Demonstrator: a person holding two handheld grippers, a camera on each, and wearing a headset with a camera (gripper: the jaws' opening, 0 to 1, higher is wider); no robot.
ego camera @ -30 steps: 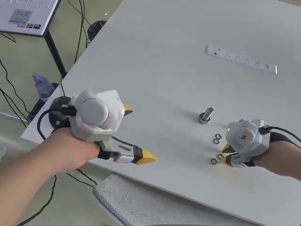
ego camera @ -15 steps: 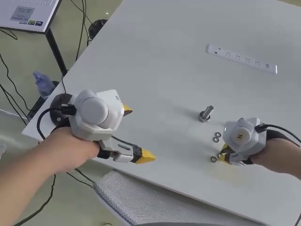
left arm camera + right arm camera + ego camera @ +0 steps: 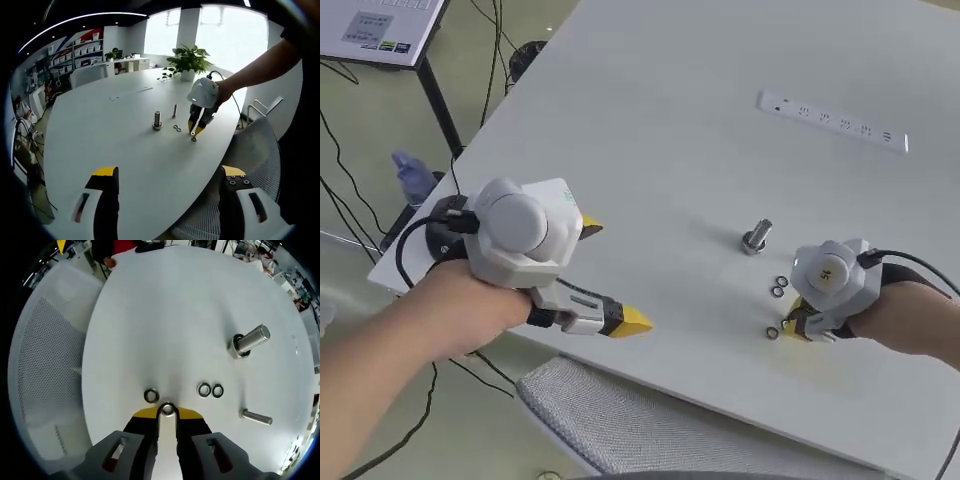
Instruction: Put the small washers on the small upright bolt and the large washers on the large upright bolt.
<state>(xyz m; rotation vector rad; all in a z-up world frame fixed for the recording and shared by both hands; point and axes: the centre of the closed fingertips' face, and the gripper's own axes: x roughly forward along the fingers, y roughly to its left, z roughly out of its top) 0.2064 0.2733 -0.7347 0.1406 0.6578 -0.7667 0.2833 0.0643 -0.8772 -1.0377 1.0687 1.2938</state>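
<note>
A large upright bolt (image 3: 757, 237) (image 3: 247, 341) (image 3: 157, 120) stands on the white table (image 3: 660, 140). A thin small bolt (image 3: 256, 416) (image 3: 175, 110) stands beyond it. Two washers (image 3: 210, 389) lie side by side near the bolts, and another washer (image 3: 151, 395) (image 3: 772, 332) lies apart. My right gripper (image 3: 168, 412) (image 3: 788, 328) (image 3: 195, 131) points down at the table, its yellow tips nearly together around a washer (image 3: 168, 409). My left gripper (image 3: 610, 275) (image 3: 169, 175) hovers over the near-left table edge, open, with nothing between its jaws.
A white power strip (image 3: 832, 123) lies at the far side of the table. A grey mesh chair (image 3: 620, 420) sits under the near edge. A laptop (image 3: 380, 30) stands on a stand off the table's left, with cables on the floor.
My right gripper has shifted a little left and down, and its tips now cover one of the two near washers. The left gripper has barely moved.
</note>
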